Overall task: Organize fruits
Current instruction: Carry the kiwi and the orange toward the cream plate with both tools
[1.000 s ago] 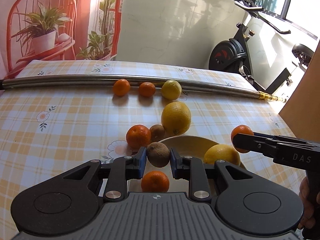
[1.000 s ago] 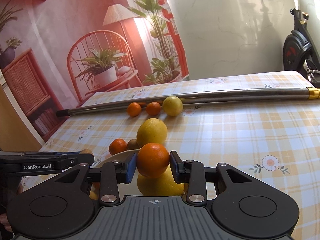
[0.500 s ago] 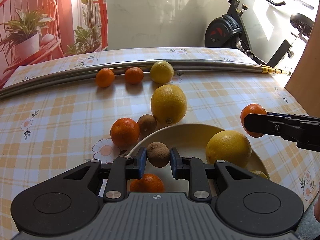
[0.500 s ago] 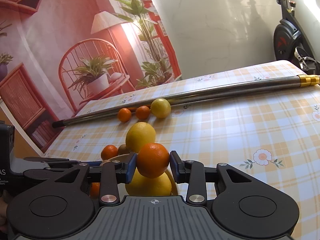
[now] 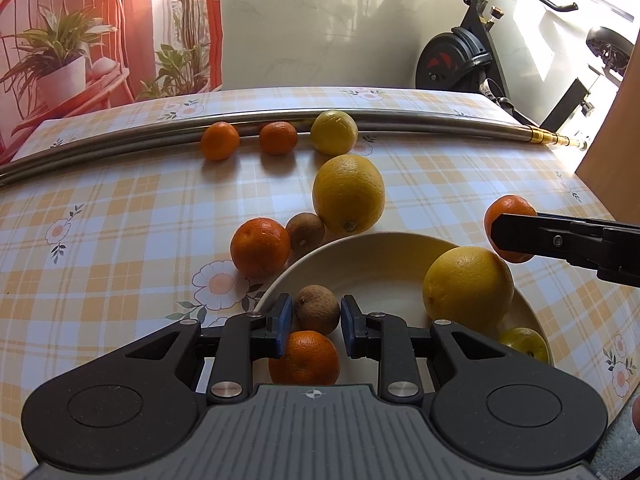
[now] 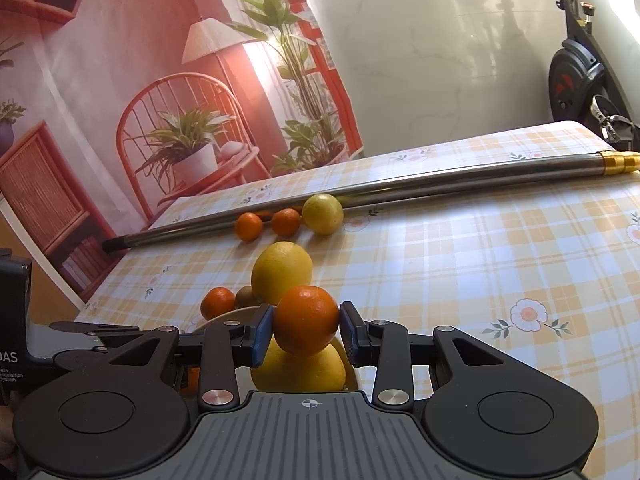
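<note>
Checked tablecloth (image 5: 120, 208) carries loose fruit, a steel pole (image 5: 400, 120) and a cream bowl (image 5: 384, 248); the left gripper (image 5: 313, 314) clamps a kiwi (image 5: 317, 309) over it. Right view: the right gripper (image 6: 306, 326) clamps a tangerine (image 6: 306, 320) above the bowl, mural wall (image 6: 120, 60) behind.

Bright daylight floods in from about two o'clock, glaring white off the wall (image 5: 340, 28) and washing out the tablecloth (image 6: 500, 264). Fruit shadows fall short toward eight o'clock. Everything looks sharp, though the pole (image 5: 400, 120) bows and the picture edges curve strongly.
</note>
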Demonstrator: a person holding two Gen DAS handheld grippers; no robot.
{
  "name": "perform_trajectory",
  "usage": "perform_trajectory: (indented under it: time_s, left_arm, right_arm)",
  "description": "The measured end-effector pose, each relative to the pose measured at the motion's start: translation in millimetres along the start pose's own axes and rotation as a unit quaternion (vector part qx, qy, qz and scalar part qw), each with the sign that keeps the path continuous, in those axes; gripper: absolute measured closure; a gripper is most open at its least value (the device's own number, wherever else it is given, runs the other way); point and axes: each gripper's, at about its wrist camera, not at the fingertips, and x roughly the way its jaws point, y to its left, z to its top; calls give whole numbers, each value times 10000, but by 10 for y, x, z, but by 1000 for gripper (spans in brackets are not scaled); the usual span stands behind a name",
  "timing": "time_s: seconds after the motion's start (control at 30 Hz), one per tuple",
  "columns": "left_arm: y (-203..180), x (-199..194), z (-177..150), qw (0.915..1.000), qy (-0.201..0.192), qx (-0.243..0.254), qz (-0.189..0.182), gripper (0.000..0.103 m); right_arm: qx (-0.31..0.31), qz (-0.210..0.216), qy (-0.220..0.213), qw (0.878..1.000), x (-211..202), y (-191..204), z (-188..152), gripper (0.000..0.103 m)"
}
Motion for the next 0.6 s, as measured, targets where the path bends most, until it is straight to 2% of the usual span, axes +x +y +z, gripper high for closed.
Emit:
perform_trajectory:
  time_s: [0.17, 0.3, 0.47, 0.6]
  left_arm:
    - [39, -38, -44, 9999, -78, -135, -23, 75]
    - [69, -38, -66, 9996, -139, -250, -61, 75]
    - [85, -47, -82, 9992, -189, -353, -73, 75]
    - [92, -47, -92, 9990, -224, -387, -70, 75]
  right_arm:
    - [-78, 20, 39, 10000, 49, 41, 15, 70]
    - [-366, 219, 87, 9991, 148, 166, 64, 70]
    - [-869, 260, 271, 9955, 351, 373, 138, 70]
    - [-959, 274, 502, 9938, 505, 424, 168, 70]
